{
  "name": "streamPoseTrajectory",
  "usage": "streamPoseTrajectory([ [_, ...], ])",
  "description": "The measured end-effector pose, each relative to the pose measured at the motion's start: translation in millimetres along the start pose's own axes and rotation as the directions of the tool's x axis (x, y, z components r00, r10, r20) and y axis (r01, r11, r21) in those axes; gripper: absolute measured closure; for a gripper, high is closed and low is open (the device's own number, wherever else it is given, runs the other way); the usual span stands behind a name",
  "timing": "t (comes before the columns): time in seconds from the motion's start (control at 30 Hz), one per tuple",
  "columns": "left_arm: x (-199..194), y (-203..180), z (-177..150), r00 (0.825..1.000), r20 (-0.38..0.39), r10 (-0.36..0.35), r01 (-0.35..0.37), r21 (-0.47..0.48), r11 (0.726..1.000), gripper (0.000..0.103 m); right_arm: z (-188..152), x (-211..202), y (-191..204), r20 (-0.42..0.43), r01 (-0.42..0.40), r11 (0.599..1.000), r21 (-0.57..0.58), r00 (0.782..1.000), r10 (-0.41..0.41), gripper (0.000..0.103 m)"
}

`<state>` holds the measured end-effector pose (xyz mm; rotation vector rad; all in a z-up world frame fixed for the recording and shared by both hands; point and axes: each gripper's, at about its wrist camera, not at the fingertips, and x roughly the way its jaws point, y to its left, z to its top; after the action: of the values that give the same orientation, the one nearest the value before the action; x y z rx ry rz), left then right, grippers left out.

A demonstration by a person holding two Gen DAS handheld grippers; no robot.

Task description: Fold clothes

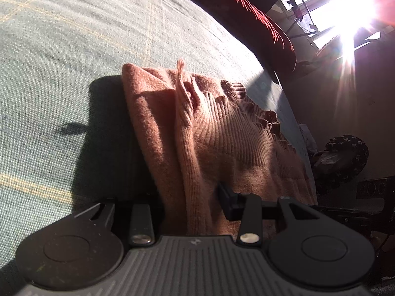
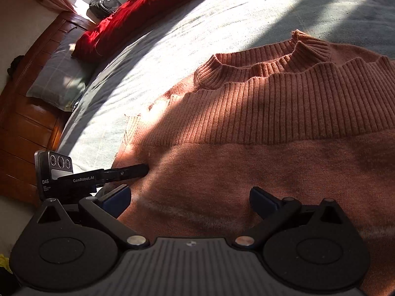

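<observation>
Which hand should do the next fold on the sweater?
Probably the left. The left gripper sits at the sweater's edge with knit between its jaws, ready to lift. The right gripper is open over the flat middle, gripping nothing.

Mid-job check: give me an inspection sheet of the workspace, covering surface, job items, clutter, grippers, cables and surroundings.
Surface: grey-green bedspread, sunlit with shadow bands.
Job's things: orange knit sweater folded, ribbed hem lying below the collar.
Clutter: red blanket along the far side of the bed; grey pillow.
Grippers: left gripper open, a sweater fold between its fingers; right gripper open over the sweater.
Cables: nothing seen.
Surroundings: wooden headboard; bright window with glare.
</observation>
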<state>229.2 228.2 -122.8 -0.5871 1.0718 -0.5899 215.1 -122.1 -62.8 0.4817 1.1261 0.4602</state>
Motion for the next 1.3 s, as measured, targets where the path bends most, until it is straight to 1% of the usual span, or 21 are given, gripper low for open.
streamPoseTrajectory([
  [0.07, -0.8, -2.1, -1.6, 1.000, 0.011, 0.009, -0.009, 0.009, 1.000, 0.062, -8.3, -0.6, 2.8, 0.017, 0.012, 1.000, -0.028, 1.000, -0.012, 0.000],
  [0.23, -3.0, -4.5, -5.2, 0.999, 0.038, 0.023, -0.023, 0.021, 1.000, 0.062, -26.1, -5.8, 6.8, 0.033, 0.012, 0.998, -0.065, 0.999, -0.009, 0.000],
  [0.57, -5.6, -9.7, -10.7, 0.995, 0.082, 0.049, -0.050, 0.009, 0.999, 0.062, -61.6, -16.2, 14.6, 0.064, 0.012, 0.990, -0.140, 0.998, -0.003, 0.000],
  [0.63, -7.8, -7.8, -12.4, 0.995, 0.094, 0.039, -0.038, -0.014, 0.999, 0.062, -61.0, -22.1, 10.8, 0.078, 0.010, 0.990, -0.142, 0.997, 0.001, 0.000],
  [0.77, -14.3, 2.8, -18.2, 0.995, 0.101, -0.012, 0.017, -0.046, 0.999, 0.063, -57.9, -34.8, 1.9, 0.110, 0.005, 0.990, -0.143, 0.994, 0.011, 0.000],
  [0.83, -15.3, 9.0, -17.6, 0.995, 0.087, -0.043, 0.048, -0.059, 0.997, 0.063, -56.4, -41.1, -2.6, 0.126, 0.003, 0.990, -0.143, 0.992, 0.015, 0.000],
  [0.9, -11.4, 13.9, -12.2, 0.996, 0.059, -0.062, 0.065, -0.064, 0.996, 0.063, -54.8, -47.5, -7.0, 0.142, 0.001, 0.990, -0.143, 0.990, 0.020, 0.000],
  [1.0, 2.2, 15.3, 5.3, 0.995, -0.015, -0.095, 0.095, -0.037, 0.995, 0.063, -49.0, -53.4, -12.8, 0.160, -0.002, 0.991, -0.138, 0.987, 0.024, 0.000],
  [1.1, 10.0, 19.4, 18.6, 0.988, -0.080, -0.129, 0.125, -0.045, 0.991, 0.064, -34.4, -47.4, -15.7, 0.161, -0.003, 0.994, -0.113, 0.987, 0.021, 0.000],
  [1.23, 6.8, 17.0, 19.7, 0.981, -0.145, -0.125, 0.122, -0.030, 0.992, 0.064, -21.1, -41.4, -13.3, 0.157, -0.002, 0.995, -0.102, 0.987, 0.018, 0.000],
  [1.3, 8.7, 18.4, 20.8, 0.979, -0.160, -0.129, 0.122, -0.049, 0.991, 0.064, -16.9, -41.0, -12.7, 0.155, -0.007, 0.995, -0.101, 0.988, 0.023, 0.000],
])
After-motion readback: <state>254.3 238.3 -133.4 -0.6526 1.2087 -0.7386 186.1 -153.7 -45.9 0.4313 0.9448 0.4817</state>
